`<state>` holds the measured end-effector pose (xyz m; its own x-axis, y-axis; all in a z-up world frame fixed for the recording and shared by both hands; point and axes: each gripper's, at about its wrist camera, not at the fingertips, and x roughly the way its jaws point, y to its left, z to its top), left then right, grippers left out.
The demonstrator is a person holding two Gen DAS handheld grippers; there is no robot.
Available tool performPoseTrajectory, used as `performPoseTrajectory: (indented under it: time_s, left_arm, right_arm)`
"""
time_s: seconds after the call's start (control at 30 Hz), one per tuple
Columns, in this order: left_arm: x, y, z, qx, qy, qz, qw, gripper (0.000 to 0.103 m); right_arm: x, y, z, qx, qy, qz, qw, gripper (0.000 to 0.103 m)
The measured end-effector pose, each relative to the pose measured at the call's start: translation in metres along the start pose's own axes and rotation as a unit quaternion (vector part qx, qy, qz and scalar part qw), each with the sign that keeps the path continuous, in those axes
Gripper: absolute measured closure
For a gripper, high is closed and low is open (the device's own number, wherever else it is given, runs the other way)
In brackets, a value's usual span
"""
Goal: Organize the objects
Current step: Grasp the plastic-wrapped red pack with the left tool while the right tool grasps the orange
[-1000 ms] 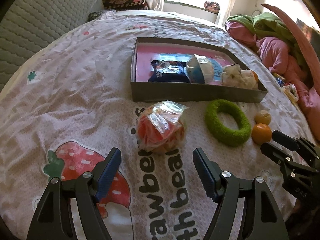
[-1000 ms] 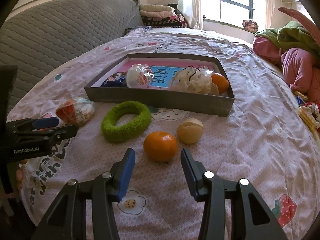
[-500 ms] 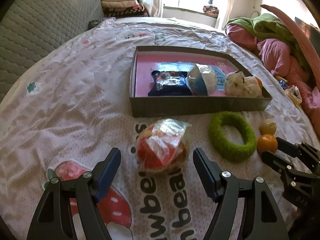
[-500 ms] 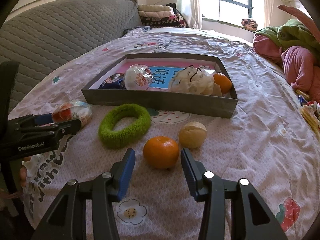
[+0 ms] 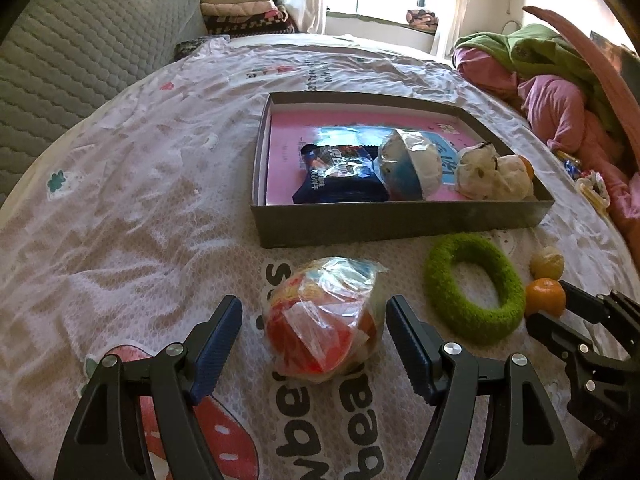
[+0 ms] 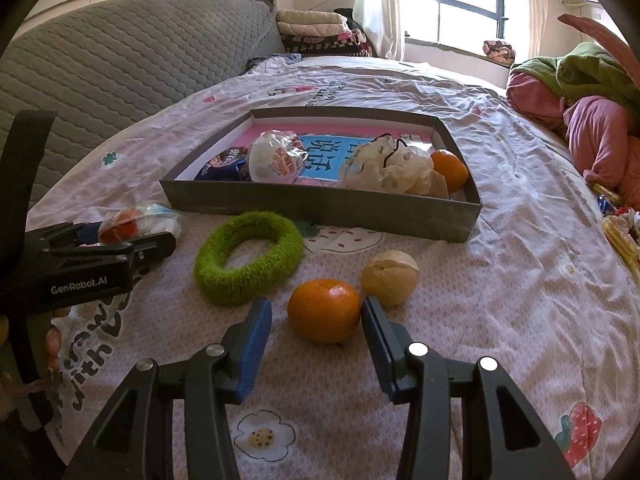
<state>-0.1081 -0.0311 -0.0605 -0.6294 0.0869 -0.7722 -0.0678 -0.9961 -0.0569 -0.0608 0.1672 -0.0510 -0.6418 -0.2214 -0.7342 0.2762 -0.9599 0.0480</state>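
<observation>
A ball wrapped in clear plastic, red and orange inside (image 5: 320, 320), lies on the bedspread between the fingers of my left gripper (image 5: 314, 318). That gripper is open, with a gap on the ball's left side. In the right wrist view an orange (image 6: 324, 310) sits between the fingers of my right gripper (image 6: 316, 316), which is open; the right pad is close to the fruit and the left one stands clear. A grey tray (image 5: 400, 224) (image 6: 320, 208) behind holds a dark snack packet (image 5: 340, 180), a wrapped ball (image 5: 412, 168), a pale mesh pouf (image 6: 384, 168) and another orange (image 6: 450, 164).
A green fuzzy ring (image 5: 472, 288) (image 6: 248, 258) lies between the two grippers. A pale round fruit (image 6: 390, 278) rests just behind the near orange. Pink and green bedding (image 5: 560, 92) is heaped at the right, and a grey quilted headboard (image 6: 120, 60) stands at the left.
The left gripper has come forward, so the wrapped ball now lies between its fingers instead of ahead of them. The right gripper has crept a little closer around the orange.
</observation>
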Motion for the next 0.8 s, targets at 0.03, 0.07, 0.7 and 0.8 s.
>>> performPoseTrajectory:
  time_s: [0.03,0.07,0.7,0.8]
  left_arm:
    - [0.001,0.000,0.000,-0.001,0.001,0.001,1.0000,0.027]
    - [0.002,0.001,0.000,-0.001,0.001,0.000,1.0000,0.027]
    - [0.011,0.001,0.001,0.000,0.008,-0.009,0.9999,0.041]
    - [0.011,-0.002,0.000,0.007,0.008,-0.002,0.9999,0.049]
  right_arm:
    - [0.001,0.000,0.000,-0.001,0.000,0.000,1.000,0.056]
    - [0.001,0.000,0.000,-0.001,0.000,-0.002,1.000,0.056]
    - [0.005,-0.004,0.002,-0.002,-0.007,0.014,1.000,0.064]
    - [0.004,-0.002,0.001,-0.006,-0.008,0.017,1.000,0.064]
